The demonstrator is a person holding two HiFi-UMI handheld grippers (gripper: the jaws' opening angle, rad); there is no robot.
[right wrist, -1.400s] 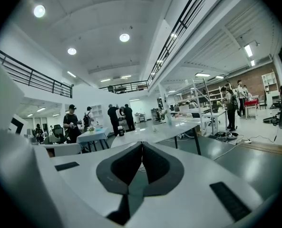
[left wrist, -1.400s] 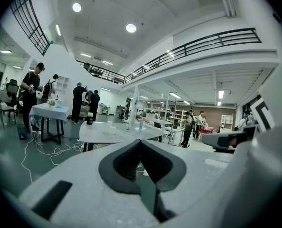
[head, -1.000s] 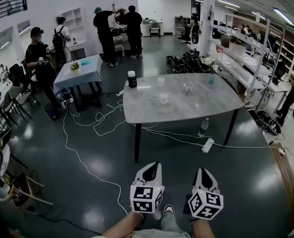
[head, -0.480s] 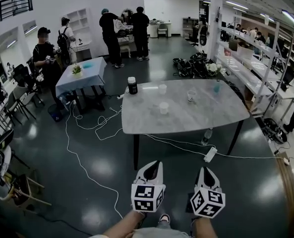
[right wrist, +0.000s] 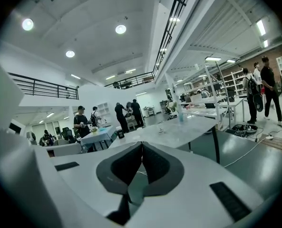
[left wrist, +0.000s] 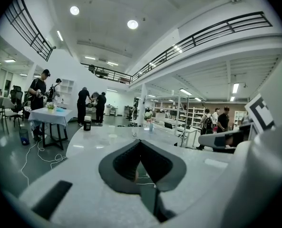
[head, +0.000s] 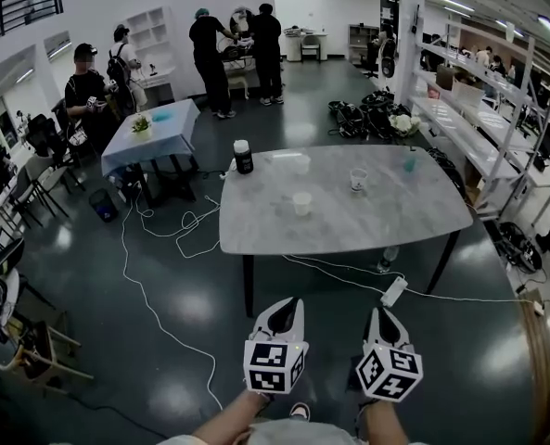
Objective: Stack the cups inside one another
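Observation:
Several cups stand apart on a grey marble table [head: 386, 221] ahead of me: a white cup [head: 300, 202] near the middle, a clear cup [head: 358, 179], a pale cup [head: 300, 162] and a small blue cup [head: 409, 162] farther back. My left gripper [head: 288, 306] and right gripper [head: 378, 315] are held side by side over the dark floor, well short of the table's near edge. Both are shut with nothing between the jaws. In the left gripper view the jaw tips [left wrist: 140, 141] meet in front of the table [left wrist: 91, 144]; the right gripper [right wrist: 141, 144] looks the same.
A black jar with a white lid [head: 243, 157] stands at the table's far left corner. White cables [head: 163, 239] and a power strip [head: 391, 292] lie on the floor around the table legs. A small blue-clothed table [head: 154, 130], people and shelving [head: 479, 100] lie beyond.
The table has come closer and lower in the head view as I move towards it. Both grippers stay shut, side by side at the bottom of the view.

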